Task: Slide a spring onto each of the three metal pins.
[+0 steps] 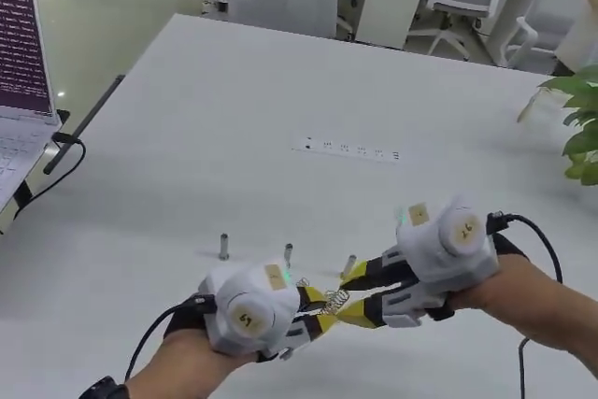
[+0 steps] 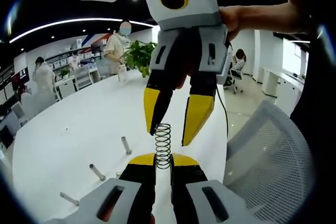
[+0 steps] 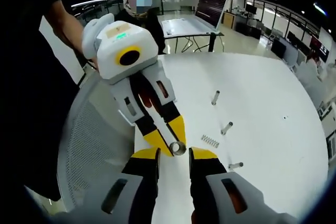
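Grips one end of a spring in the left gripper, jaws closed hard on the last coils. Holds the right gripper with jaws apart, one on each side of the free end. Looks straight down the bore from there, so reads the spring as a ring. Cannot tell whether either right jaw touches the wire, and sees no squeeze. Carries the spring in the air above the table, between the two grippers. Points its long axis straight from the left jaws into the gap of the right ones, roughly level in the head view.

Looks like a handover, or a steadying of the free end. Turns on this: spring near level, pins upright, so must tip the axis to vertical and bring the open end over a pin top. Counts three pins in a row just beyond the jaws, all bare. Places the end pin nearest, just behind the right gripper's tips, and so favours that arm and that pin first. Notes a second spring lying flat on the table near the middle pin. Farther out: a power strip, a laptop at the left edge, a plant at the right.
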The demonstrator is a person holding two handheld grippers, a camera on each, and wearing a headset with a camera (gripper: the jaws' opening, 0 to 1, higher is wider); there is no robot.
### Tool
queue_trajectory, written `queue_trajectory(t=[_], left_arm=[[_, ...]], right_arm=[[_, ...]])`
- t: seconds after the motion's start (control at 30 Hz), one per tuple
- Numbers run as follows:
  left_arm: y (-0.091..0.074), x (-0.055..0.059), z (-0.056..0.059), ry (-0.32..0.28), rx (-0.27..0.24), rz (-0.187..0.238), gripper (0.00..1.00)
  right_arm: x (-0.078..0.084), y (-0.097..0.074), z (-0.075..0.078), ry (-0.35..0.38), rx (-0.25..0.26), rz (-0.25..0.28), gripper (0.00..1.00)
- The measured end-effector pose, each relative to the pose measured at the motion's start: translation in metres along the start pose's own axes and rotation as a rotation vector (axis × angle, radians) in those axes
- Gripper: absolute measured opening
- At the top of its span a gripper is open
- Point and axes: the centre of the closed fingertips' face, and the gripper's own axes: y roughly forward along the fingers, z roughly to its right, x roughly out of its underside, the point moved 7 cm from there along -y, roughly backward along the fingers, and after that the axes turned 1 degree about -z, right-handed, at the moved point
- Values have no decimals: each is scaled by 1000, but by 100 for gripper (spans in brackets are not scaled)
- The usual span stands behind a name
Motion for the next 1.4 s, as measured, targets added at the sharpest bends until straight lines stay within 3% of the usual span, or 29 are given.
queue_trajectory(t=[0.23,0.57,0.9,1.4], left_arm=[[5,-5,5,13,30,6,2],[12,-12,16,58,69,10,2],[12,-15,17,75,83,11,2],[10,-9,20,73,96,4,2]], right_arm=[[4,1,-3,-62,-34,-60,20],[5,-4,-1,-125,-73,-104,16],[4,-3,-3,-215,-128,-171,13],[4,1,-7,-285,-162,-204,9]])
